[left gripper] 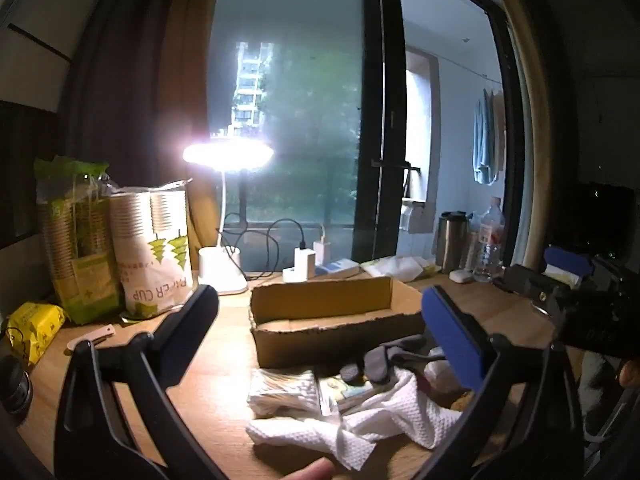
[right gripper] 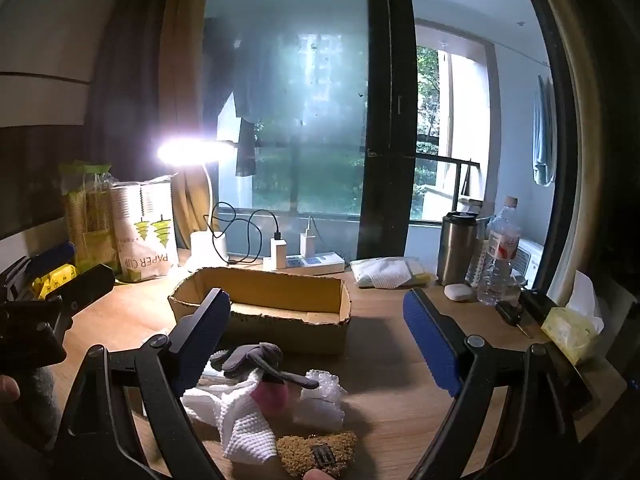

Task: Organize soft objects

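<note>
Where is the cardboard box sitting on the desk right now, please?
The cardboard box sits mid-desk in both wrist views, just behind the white cloth and in front of the power strip.

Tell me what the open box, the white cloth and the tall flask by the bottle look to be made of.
Box: brown corrugated cardboard, matte, with a ragged torn top edge.
White cloth: soft woven or embossed fabric, possibly a paper towel; waffle texture, limp folds.
Flask: apparently brushed stainless steel, a dull grey sheen with a dark lid, likely plastic.
</note>
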A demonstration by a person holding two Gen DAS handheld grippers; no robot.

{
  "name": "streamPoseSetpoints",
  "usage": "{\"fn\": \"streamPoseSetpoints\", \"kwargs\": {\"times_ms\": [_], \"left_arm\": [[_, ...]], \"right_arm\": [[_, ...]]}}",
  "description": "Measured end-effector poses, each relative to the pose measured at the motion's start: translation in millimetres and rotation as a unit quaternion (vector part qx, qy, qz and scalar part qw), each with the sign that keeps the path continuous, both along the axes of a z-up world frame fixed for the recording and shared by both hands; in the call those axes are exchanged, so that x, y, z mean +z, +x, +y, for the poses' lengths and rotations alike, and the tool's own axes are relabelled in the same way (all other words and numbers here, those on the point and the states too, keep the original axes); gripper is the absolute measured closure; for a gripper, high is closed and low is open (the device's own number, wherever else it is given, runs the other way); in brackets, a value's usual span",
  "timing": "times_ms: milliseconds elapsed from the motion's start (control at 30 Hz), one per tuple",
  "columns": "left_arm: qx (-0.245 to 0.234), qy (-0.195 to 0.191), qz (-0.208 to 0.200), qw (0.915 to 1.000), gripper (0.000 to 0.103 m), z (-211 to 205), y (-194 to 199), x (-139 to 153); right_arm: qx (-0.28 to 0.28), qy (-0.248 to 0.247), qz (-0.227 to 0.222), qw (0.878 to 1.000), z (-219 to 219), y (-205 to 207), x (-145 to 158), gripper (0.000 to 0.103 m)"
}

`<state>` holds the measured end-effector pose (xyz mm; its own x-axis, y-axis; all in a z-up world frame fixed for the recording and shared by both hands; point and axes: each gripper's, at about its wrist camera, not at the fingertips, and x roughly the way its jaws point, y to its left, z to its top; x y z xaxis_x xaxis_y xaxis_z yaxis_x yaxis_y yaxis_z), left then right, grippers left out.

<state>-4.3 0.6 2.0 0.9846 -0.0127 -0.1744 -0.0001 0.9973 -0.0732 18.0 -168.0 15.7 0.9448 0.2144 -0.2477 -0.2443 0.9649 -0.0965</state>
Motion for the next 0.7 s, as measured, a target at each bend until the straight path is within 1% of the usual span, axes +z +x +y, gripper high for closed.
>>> {"fn": "streamPoseSetpoints", "kwargs": {"times_ms": [167,700], "left_arm": [[0.01,0.001,0.002,0.9999,0.001,0.6,-0.5,-0.7],[0.002,0.0,0.007,1.0,0.001,-1.9,0.2,0.0]], "right_arm": [[0.001,0.002,0.0,1.0,-1.3,1.0,-1.5,0.013],[0.004,0.002,0.004,1.0,-1.0,1.7,-1.6,0.013]]}}
